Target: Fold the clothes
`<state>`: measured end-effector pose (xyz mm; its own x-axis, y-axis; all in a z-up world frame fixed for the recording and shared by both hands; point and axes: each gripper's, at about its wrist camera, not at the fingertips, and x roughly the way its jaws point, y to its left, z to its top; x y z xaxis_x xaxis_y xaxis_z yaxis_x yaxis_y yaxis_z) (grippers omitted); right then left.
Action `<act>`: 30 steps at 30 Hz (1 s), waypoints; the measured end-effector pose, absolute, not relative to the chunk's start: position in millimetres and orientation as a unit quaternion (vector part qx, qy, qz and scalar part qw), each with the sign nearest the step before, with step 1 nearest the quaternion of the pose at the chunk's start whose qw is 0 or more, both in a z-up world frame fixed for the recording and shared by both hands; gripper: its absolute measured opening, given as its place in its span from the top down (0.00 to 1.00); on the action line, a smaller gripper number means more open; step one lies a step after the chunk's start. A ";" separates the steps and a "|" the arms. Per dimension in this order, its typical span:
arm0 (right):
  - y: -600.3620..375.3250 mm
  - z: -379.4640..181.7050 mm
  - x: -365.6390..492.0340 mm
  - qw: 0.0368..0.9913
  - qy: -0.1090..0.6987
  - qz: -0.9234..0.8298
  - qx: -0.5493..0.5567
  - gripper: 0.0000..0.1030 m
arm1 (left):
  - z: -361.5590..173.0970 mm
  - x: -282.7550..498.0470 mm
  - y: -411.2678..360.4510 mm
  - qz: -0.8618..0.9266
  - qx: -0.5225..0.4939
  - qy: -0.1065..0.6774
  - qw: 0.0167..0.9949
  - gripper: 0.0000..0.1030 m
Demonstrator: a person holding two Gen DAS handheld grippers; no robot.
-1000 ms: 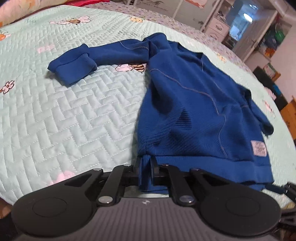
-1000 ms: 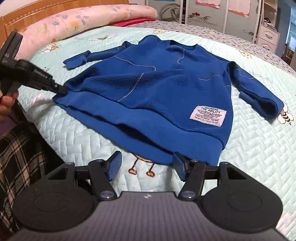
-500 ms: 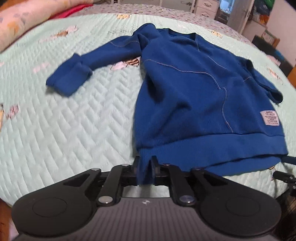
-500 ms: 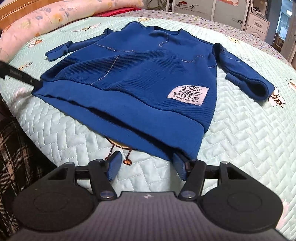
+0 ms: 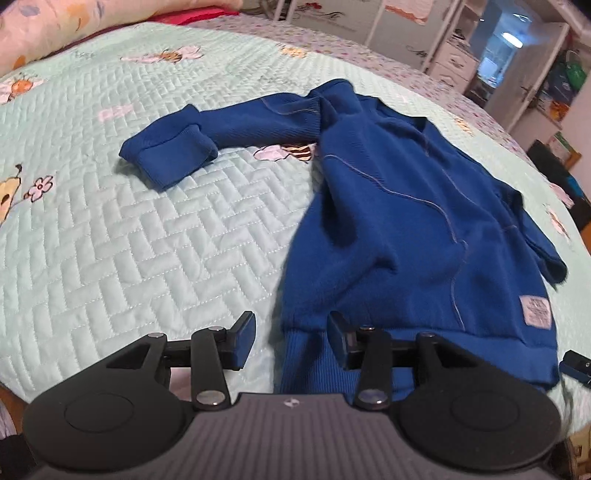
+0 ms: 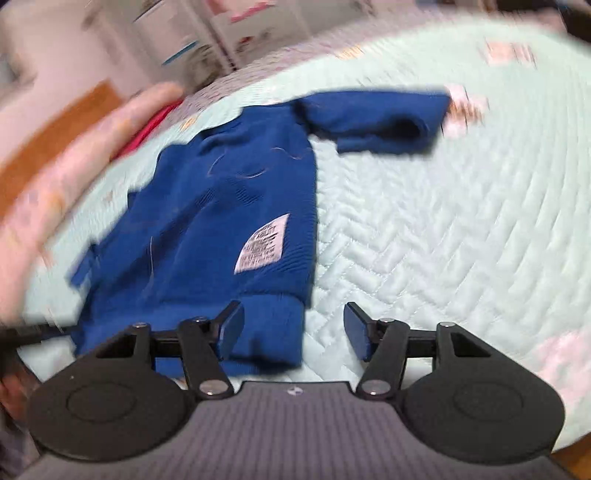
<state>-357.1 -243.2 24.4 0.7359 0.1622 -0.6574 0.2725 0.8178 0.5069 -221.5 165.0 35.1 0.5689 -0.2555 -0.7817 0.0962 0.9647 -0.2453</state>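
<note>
One blue sweater (image 5: 399,229) spread flat on the quilted bed (image 5: 147,258), neck far, hem near. Left sleeve (image 5: 207,136) stretched out to the left across the quilt, cuff folded back; right sleeve (image 6: 373,122) out to the right, seen blurred from the right wrist. White label (image 5: 534,311) sewn near the hem on the right side.

Left tool (image 5: 291,338) low over the near left corner of the hem, jaws opening. Ribbed hem corner between the pads, lying against or just beside the right pad, clear of the left one; no pinch on the cloth.

Right tool (image 6: 293,330) over the near right corner of the hem, jaws closing but wide apart. Hem corner reaching between the fingers, partly behind the left finger; bare quilt beside the right finger. No grip on the fabric. Whole right view smeared by motion and rolled, sweater slanting away to the upper left.

Pale pillow (image 5: 55,26) at the far left edge of the bed, something red just beside it. White drawers and an open doorway well beyond the far right. Tip of the other tool barely visible at the right edge of the left view, near the hem.
</note>
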 end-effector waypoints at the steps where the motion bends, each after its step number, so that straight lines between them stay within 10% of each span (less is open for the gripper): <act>1: -248.3 17.6 -351.9 0.871 0.361 -0.028 0.333 0.49 | 33.3 -219.9 164.9 -0.096 -0.091 0.456 0.880 0.56; 5: -247.1 3.9 -343.1 0.861 0.358 -0.027 0.360 0.53 | 28.2 -219.5 161.9 -0.085 -0.087 0.458 0.881 0.56; 7: -247.2 2.1 -345.2 0.861 0.358 -0.025 0.360 0.82 | 28.4 -220.7 158.6 -0.083 -0.076 0.458 0.882 0.56; 30: -250.3 -2.6 -360.4 0.867 0.360 -0.017 0.345 0.84 | 43.5 -236.2 160.6 -0.083 -0.106 0.427 0.894 0.56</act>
<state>-360.4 -250.3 -2.6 0.7395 0.2192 -0.6364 0.2776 0.7620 0.5850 -236.2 160.6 43.5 0.6215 -0.2388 -0.7461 0.0572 0.9637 -0.2608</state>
